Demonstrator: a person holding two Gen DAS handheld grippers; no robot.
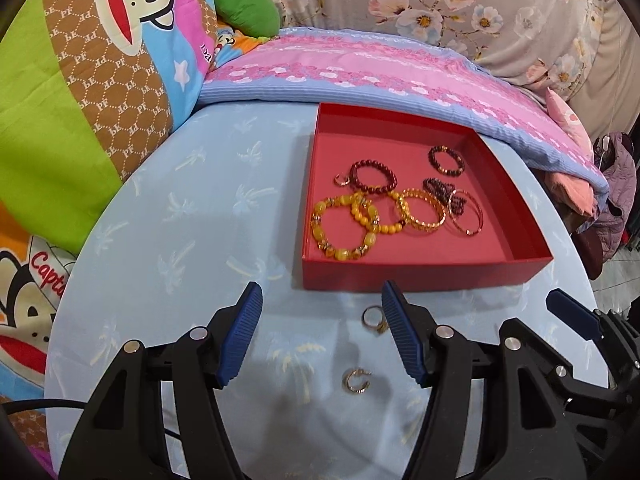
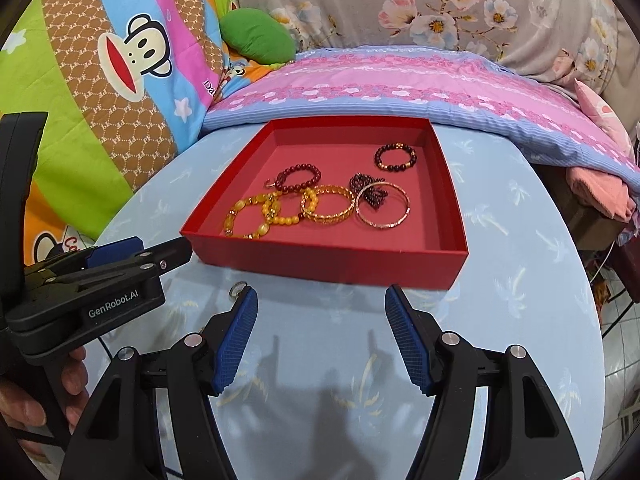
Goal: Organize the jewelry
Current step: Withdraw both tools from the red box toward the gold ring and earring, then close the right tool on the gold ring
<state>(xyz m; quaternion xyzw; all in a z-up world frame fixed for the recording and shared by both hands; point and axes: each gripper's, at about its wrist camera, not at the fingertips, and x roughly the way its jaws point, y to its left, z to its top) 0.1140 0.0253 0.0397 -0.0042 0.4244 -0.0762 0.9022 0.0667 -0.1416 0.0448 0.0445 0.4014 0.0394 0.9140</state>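
I see a pale blue palm-print surface (image 2: 500, 280). Behind it lies a pink and blue quilt (image 2: 400, 76), a green cushion (image 2: 256, 36), a cartoon monkey blanket (image 1: 100, 60) at left, and a floral cover (image 2: 460, 0) at the back.

light: bright, even | shadows: soft — cast toward the cameras | edges: fisheye-bent, dark corners | focus: sharp — no glare
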